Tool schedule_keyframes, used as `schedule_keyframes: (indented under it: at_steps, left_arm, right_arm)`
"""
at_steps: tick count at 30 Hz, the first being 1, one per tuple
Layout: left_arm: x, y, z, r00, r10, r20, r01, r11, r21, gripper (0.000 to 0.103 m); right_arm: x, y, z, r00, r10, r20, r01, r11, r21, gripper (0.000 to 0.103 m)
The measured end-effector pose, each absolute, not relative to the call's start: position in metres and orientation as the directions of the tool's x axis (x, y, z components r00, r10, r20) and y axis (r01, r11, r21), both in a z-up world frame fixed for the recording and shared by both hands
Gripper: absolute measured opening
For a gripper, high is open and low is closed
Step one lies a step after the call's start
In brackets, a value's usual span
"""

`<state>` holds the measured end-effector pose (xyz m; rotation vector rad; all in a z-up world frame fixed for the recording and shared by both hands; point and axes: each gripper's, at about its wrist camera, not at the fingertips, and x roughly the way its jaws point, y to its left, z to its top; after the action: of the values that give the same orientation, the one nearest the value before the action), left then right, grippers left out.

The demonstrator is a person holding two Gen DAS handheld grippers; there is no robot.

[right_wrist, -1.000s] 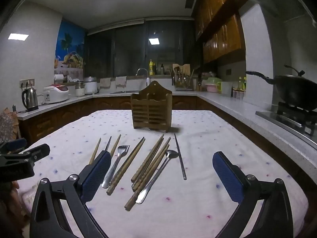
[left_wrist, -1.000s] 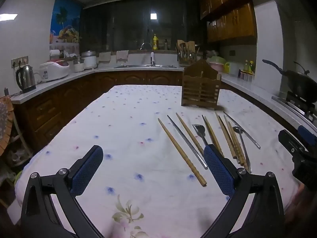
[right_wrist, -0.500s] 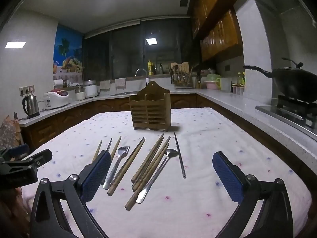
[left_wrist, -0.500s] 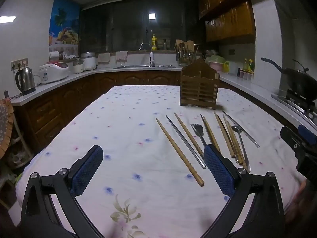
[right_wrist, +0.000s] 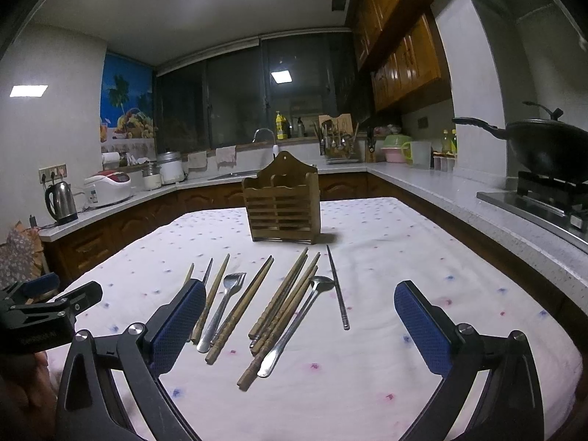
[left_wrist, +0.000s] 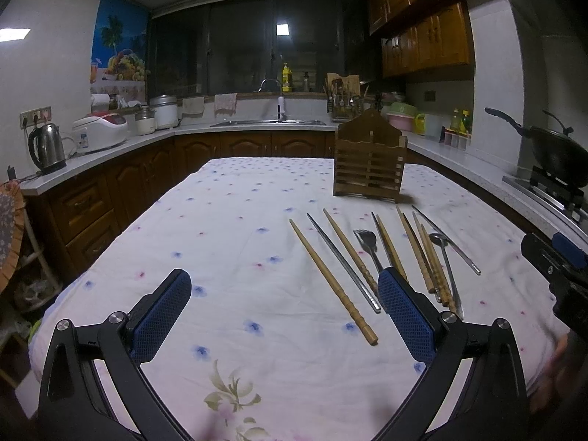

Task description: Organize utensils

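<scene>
A wooden utensil holder [right_wrist: 282, 206] stands upright on the table's far middle; it also shows in the left wrist view [left_wrist: 369, 163]. In front of it lie several wooden chopsticks [right_wrist: 240, 308], metal chopsticks [right_wrist: 338, 288], a metal fork [right_wrist: 224, 308] and a metal spoon [right_wrist: 297, 321]. In the left wrist view the nearest wooden chopstick [left_wrist: 330, 279] and the fork [left_wrist: 367, 244] lie ahead, to the right. My left gripper [left_wrist: 281, 316] is open and empty, near the table's front edge. My right gripper [right_wrist: 301, 325] is open and empty, just short of the utensils.
The table carries a white flowered cloth [left_wrist: 235, 220]. Counters ring the room, with a kettle [left_wrist: 46, 149], a rice cooker [left_wrist: 100, 130] and a sink [left_wrist: 268, 122]. A black wok [right_wrist: 547, 150] sits on the stove at right. Each gripper shows in the other's view [left_wrist: 555, 261] [right_wrist: 40, 307].
Both grippers have risen and tilted slightly; in the right wrist view the utensils and holder sit a little lower in frame. Both stay open. Nothing on the table has moved.
</scene>
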<state>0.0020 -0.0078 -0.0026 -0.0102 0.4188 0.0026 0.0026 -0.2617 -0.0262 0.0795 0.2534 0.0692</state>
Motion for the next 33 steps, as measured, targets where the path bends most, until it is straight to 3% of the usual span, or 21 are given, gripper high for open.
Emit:
schedule_keyframes:
  at_steps: [33]
  left_arm:
    - [0.0052, -0.0117, -0.0070, 0.904, -0.015, -0.428, 0.009, 1.000, -0.016, 0.103]
  right_arm:
    - [0.0041, -0.2582, -0.0253, 0.963, 0.090, -0.253, -0.067, 0.993, 0.100, 0.103]
